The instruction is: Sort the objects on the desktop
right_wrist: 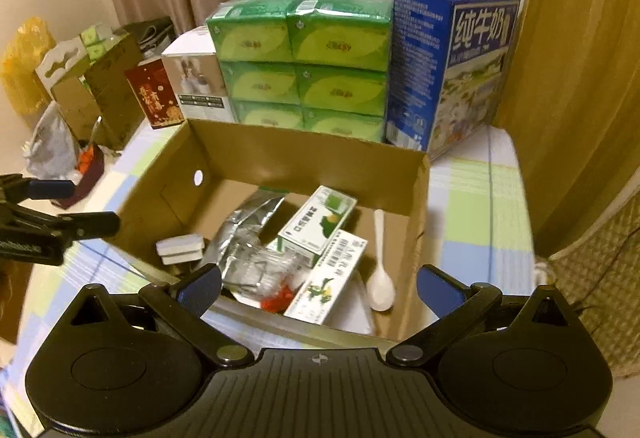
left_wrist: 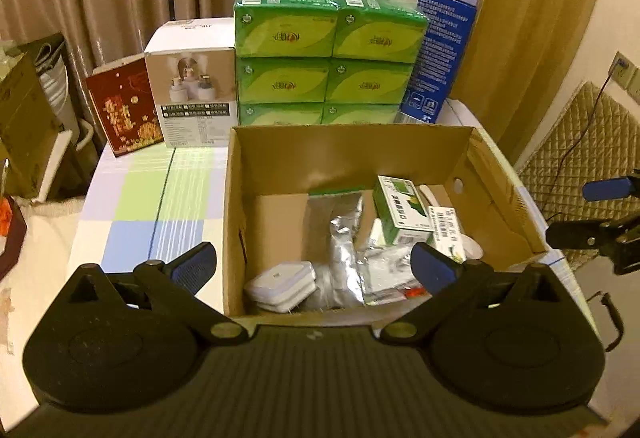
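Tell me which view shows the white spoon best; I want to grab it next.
The right wrist view: the white spoon lies whole and unobstructed against the cardboard box wall. The left wrist view shows only its handle tip.

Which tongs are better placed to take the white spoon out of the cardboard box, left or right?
Right, probably. The white spoon lies by the cardboard box wall on the right tongs' side, just ahead of their open fingers. From the left tongs, also open, green packets hide most of it.
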